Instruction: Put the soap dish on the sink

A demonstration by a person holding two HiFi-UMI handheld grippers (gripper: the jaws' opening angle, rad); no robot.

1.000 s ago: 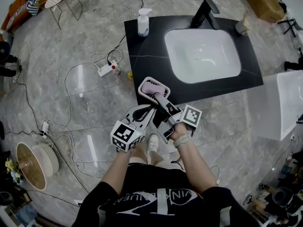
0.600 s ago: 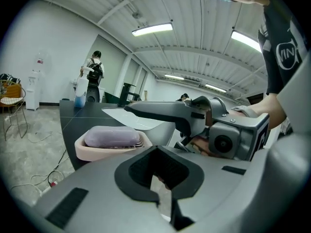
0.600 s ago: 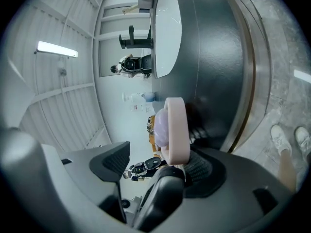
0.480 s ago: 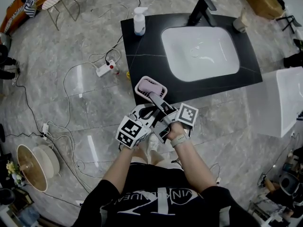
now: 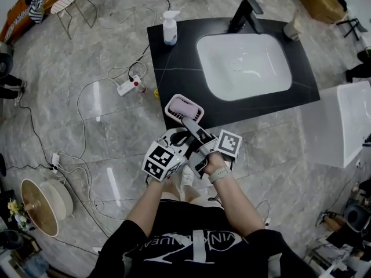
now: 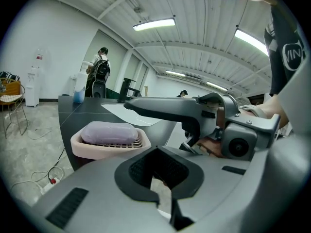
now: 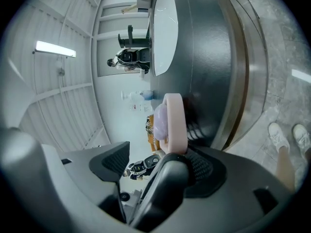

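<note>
A pink soap dish (image 5: pixel 184 109) holding a purple soap bar (image 5: pixel 183 105) sits on the near left corner of the black counter (image 5: pixel 174 68), beside the white basin (image 5: pixel 243 65). My right gripper (image 5: pixel 193 124) is open right behind the dish, one pad next to its rim (image 7: pixel 172 120) and the other standing clear, not pressing on it. My left gripper (image 5: pixel 174 139) hangs shut and empty just below the right one, short of the counter. From the left gripper view the dish (image 6: pixel 109 147) lies ahead to the left, with a right jaw stretching above it.
A faucet (image 5: pixel 246 13) stands behind the basin and a soap dispenser (image 5: pixel 170 28) at the counter's far left corner. A power strip (image 5: pixel 128 86) with cables lies on the marble floor to the left. A white fixture (image 5: pixel 353 120) stands at the right.
The right jaws have spread apart and let go of the dish, which now rests on the counter's corner. The left gripper has drifted slightly right, closer under the right one.
</note>
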